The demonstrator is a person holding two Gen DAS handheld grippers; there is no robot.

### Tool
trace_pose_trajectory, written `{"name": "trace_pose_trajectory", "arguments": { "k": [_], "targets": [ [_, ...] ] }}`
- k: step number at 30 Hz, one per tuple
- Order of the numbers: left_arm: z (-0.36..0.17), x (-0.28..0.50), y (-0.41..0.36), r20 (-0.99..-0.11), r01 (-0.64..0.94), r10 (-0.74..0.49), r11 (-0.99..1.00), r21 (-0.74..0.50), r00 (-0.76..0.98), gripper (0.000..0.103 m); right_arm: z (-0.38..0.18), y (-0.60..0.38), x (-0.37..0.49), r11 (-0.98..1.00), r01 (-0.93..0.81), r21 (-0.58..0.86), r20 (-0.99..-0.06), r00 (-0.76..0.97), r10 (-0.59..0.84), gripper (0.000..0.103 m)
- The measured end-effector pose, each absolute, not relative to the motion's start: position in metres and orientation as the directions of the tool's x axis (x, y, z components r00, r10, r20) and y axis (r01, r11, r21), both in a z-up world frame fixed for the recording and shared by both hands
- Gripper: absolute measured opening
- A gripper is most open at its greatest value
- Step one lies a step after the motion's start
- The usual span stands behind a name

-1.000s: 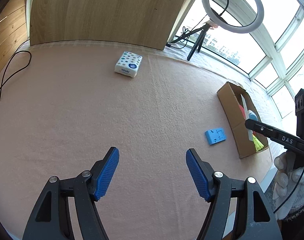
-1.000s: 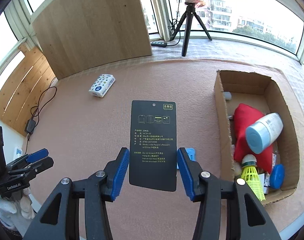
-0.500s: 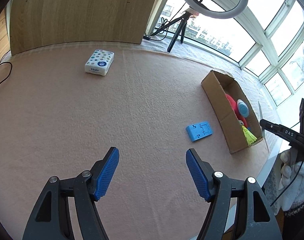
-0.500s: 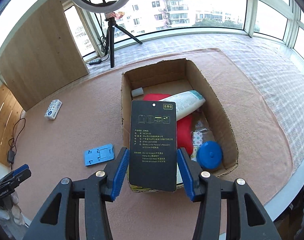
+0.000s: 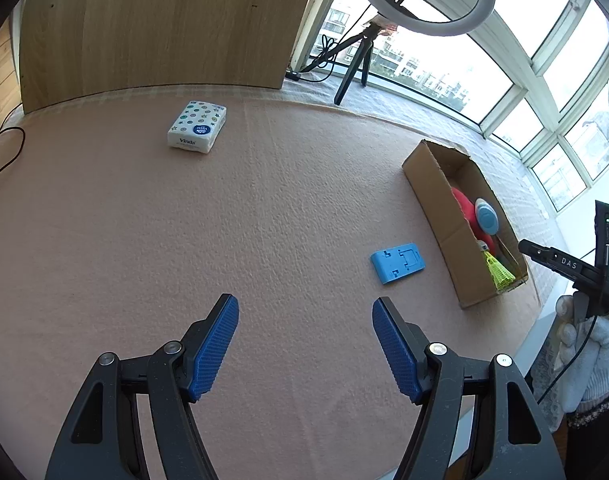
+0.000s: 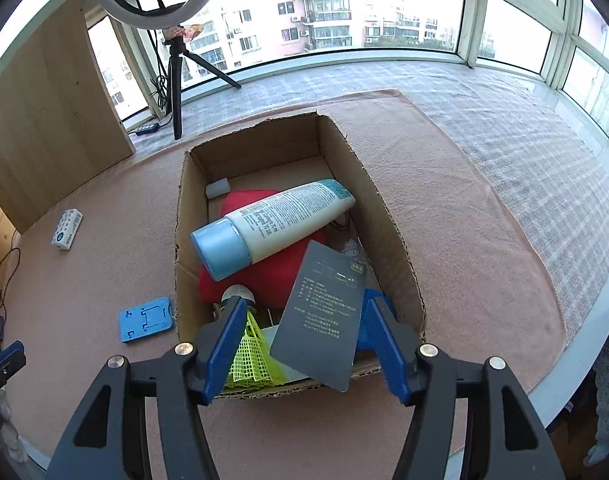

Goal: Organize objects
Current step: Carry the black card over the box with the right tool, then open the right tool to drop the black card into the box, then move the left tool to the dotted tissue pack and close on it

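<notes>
The right tongs [image 6: 300, 340] hung over the near end of the cardboard box [image 6: 400, 248], spread wide, and the dark tag [image 6: 324, 320] sat tilted between them. It looked as though it was no longer pinched, its lower corner over the box's near wall and its top leaning in over the red cloth [image 6: 288, 264]. Whether one pad [image 6: 378, 340] was touching its edge I could not tell. The box was already crowded: a tube with a blue cap [image 6: 272, 228] lay across the cloth, a yellow shuttlecock [image 6: 250, 356] was wedged at the near wall, and a small grey piece [image 6: 217, 188] sat in the far corner.

To my mind the step was letting the tag drop inside, and the thing to watch was that near wall. A flat card can hang on the rim or slide out toward the counter [image 6: 464, 208], so the tongs were best kept parted and drawn straight up and back, clear of the shuttlecock.

The left tongs [image 5: 304, 344] were parted and empty above the counter. The blue plastic stand [image 5: 398, 262] lay flat just beside the box, and the tissue pack [image 5: 197, 127] lay well apart at the far side; both were yet to be put away.
</notes>
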State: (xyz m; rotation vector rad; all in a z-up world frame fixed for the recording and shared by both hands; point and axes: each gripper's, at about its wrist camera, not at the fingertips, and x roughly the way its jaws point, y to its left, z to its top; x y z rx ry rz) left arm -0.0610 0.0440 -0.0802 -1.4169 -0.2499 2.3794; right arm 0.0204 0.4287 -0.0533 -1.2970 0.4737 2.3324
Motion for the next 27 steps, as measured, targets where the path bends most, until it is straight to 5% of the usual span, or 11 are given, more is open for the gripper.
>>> {"name": "trace_pose_trajectory", "arguments": {
  "k": [27],
  "targets": [
    [-0.053,-0.115,0.021,-0.817,-0.209,0.325,-0.944,-0.254,-0.475,0.073,-0.018,0.311,-0.022,-0.944,-0.268,0.191,-0.822,-0.569,-0.004,0.058]
  ]
}}
